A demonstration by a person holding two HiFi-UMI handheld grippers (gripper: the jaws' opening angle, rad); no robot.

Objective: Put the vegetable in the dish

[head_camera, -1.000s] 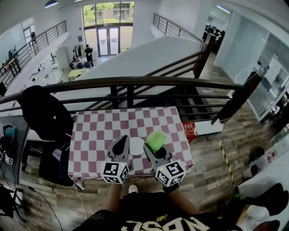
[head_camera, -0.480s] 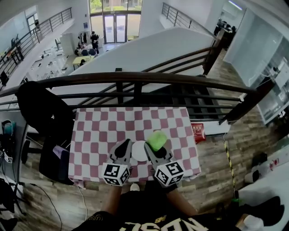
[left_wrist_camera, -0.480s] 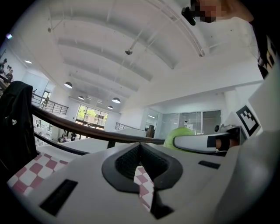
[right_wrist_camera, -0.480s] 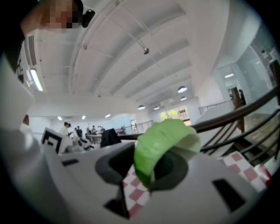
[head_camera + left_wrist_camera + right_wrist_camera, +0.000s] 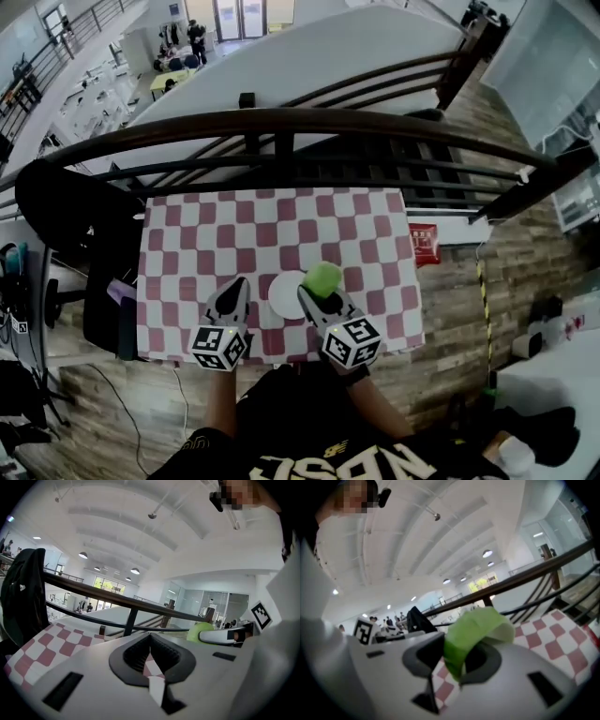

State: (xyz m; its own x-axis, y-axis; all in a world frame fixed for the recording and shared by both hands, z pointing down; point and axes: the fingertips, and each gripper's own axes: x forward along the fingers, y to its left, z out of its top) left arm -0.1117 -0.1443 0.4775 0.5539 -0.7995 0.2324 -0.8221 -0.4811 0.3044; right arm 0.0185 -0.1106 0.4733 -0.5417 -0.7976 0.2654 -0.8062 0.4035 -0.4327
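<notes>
While clamping the vegetable (image 5: 323, 277), right gripper (image 5: 315, 292): lower than before, near dish (image 5: 281, 294).
Left gripper (image 5: 234, 287): jaws together, lower too.
Shirt print (image 5: 347, 464): illegible.

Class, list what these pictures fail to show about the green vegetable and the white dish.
- The pale green vegetable: its kind; blurred in the right gripper view, tiny in the head view.
- The round white dish: its right rim, covered by the right gripper in the head view; absent from both gripper views.

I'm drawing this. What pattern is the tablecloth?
Red-and-white checks cover the tablecloth, clearest in the head view.
</notes>
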